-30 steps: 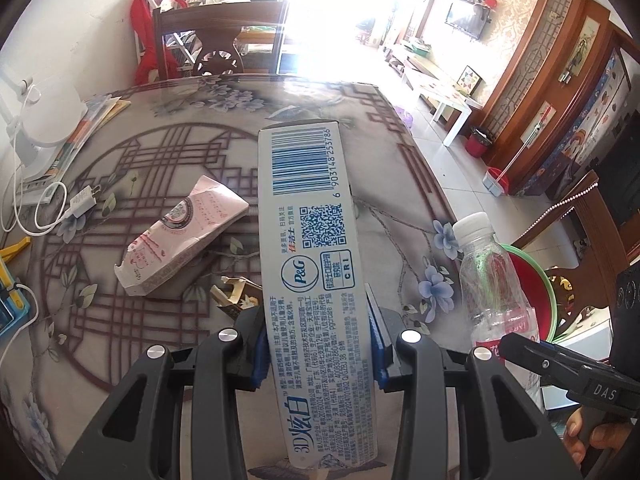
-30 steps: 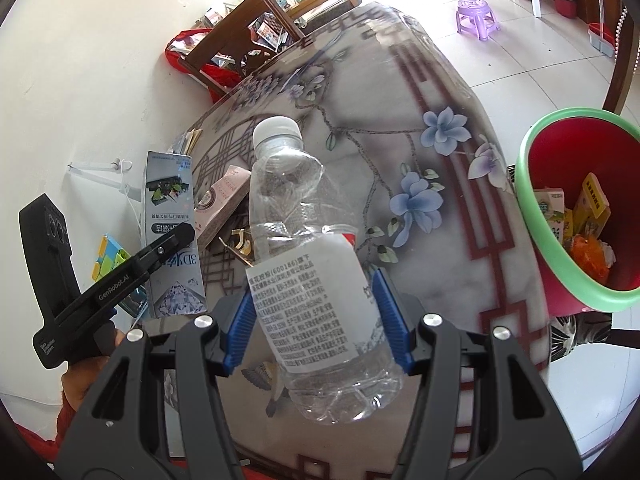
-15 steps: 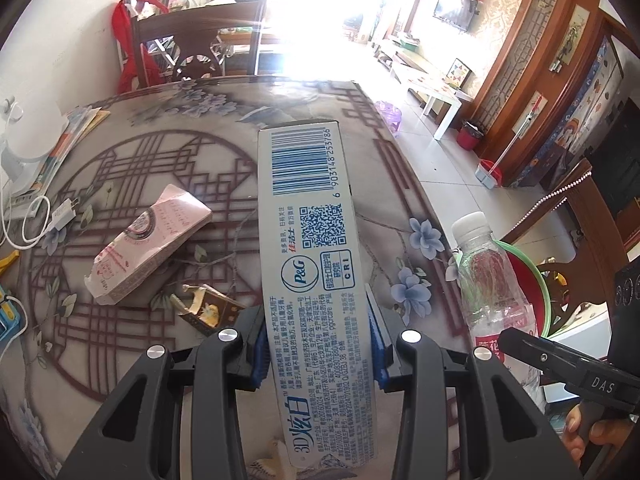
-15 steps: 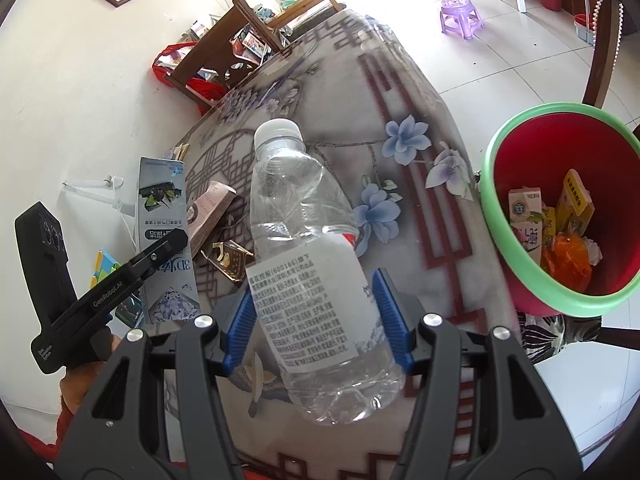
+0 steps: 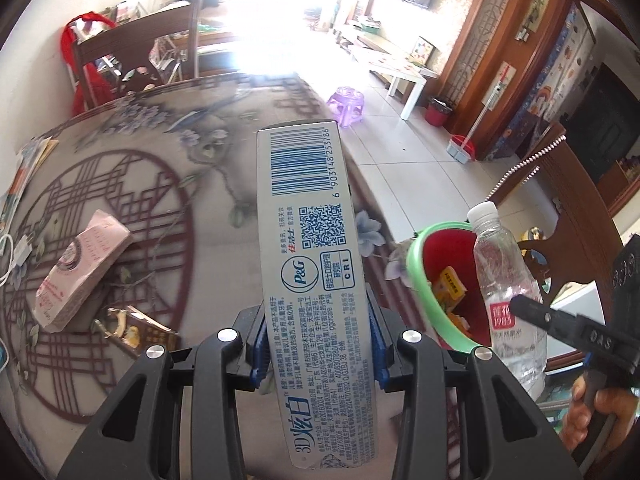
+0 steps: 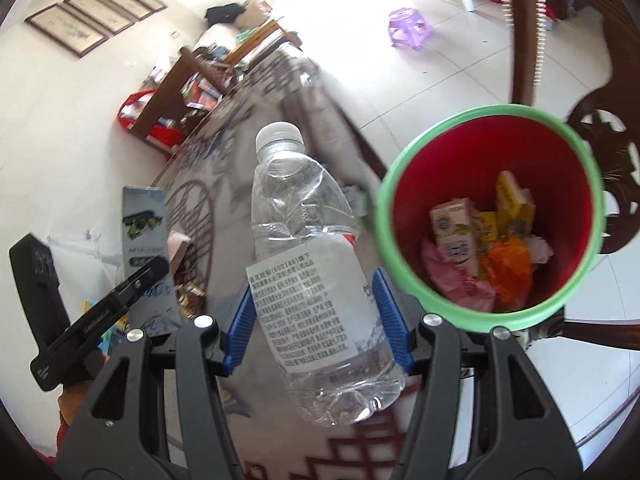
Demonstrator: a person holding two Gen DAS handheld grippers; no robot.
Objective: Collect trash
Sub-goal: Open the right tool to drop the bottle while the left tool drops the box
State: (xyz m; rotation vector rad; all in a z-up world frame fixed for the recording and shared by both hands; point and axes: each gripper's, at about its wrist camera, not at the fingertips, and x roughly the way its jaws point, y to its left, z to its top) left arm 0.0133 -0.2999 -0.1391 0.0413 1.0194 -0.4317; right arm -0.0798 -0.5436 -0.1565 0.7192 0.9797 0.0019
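My left gripper [image 5: 318, 340] is shut on a long grey toothpaste box [image 5: 310, 248] and holds it above the patterned table [image 5: 120, 200]. My right gripper [image 6: 318, 324] is shut on an empty clear plastic bottle [image 6: 312, 264] with a white cap, held just left of a red bin with a green rim [image 6: 492, 216]. The bin holds several cartons and wrappers. The bottle [image 5: 506, 276] and bin [image 5: 440, 276] also show at the right of the left wrist view. A pink carton [image 5: 80, 268] and a torn brown wrapper [image 5: 136, 328] lie on the table.
A wooden chair [image 5: 136, 56] stands at the table's far side and another chair [image 6: 560, 60] stands behind the bin. Papers [image 5: 24, 168] and a white cable [image 5: 16, 240] lie at the table's left edge. A purple stool [image 5: 346, 104] stands on the tiled floor.
Both grippers have swung right toward the bin with their loads. The bin now fills much more of the right wrist view and has come into the left wrist view.
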